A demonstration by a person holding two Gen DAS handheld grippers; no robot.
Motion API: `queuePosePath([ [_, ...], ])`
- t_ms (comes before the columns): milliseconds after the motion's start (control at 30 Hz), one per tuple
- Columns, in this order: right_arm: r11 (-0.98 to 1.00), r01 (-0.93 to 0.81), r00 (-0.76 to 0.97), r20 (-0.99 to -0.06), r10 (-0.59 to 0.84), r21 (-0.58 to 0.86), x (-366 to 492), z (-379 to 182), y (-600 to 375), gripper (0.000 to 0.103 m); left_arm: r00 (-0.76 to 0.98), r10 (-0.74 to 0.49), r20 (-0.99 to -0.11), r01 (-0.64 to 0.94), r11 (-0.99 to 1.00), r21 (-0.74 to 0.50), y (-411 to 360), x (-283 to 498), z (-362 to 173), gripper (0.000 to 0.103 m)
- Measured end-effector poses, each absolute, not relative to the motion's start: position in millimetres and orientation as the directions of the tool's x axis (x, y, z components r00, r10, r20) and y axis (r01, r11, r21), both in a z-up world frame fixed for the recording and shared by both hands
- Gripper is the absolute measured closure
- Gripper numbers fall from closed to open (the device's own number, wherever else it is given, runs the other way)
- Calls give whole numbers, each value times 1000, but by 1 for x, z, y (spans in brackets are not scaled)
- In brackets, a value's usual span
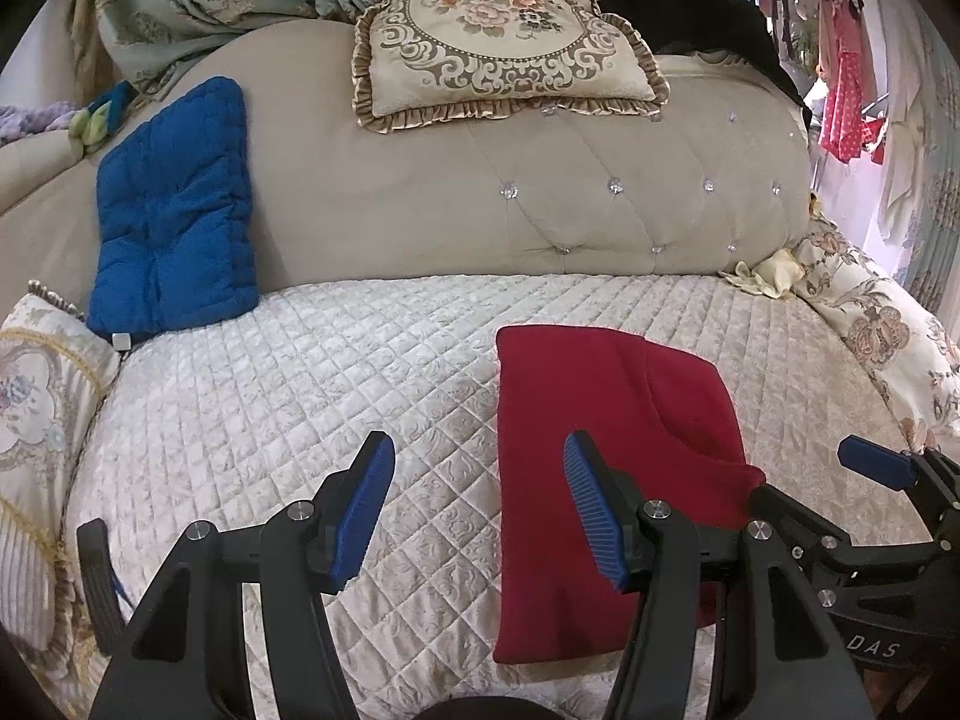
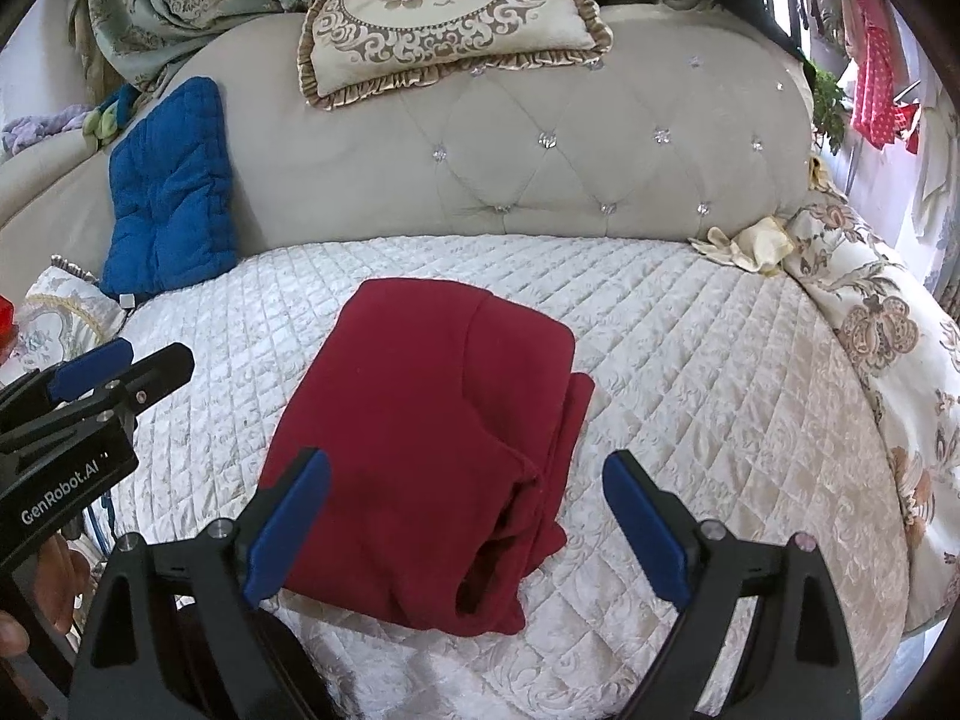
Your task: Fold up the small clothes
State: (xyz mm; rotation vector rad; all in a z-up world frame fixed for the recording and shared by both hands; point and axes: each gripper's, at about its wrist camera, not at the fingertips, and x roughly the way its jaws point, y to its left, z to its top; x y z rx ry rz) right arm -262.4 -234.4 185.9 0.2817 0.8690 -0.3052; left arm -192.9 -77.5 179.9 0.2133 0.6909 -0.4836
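Note:
A dark red garment (image 2: 432,420) lies folded into a thick rectangle on the white quilted cover (image 2: 690,360). In the right wrist view my right gripper (image 2: 468,528) stands open just above the garment's near end, one blue pad on each side, neither pressing on it. My left gripper (image 1: 480,510) is open too. It hovers over the garment's (image 1: 600,420) left edge, with mostly bare quilt (image 1: 300,390) between its fingers. Each gripper shows in the other's view: the right gripper (image 1: 822,480) at the right edge, the left gripper (image 2: 138,363) at the left edge.
A blue quilted cushion (image 1: 174,210) leans on the tufted beige backrest (image 1: 540,192) at the back left. A frilled floral pillow (image 1: 498,30) sits on top of it. Pale gloves (image 2: 744,246) and a floral bolster (image 2: 870,330) lie at the right. Another pillow (image 1: 36,408) is at the left.

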Motion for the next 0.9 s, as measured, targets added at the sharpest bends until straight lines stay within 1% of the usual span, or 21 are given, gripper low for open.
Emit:
queuePosePath([
  [900, 921, 372, 588, -797, -139, 115, -258, 178, -235, 8, 656, -347, -671, 489, 872, 27, -80, -191, 171, 65],
])
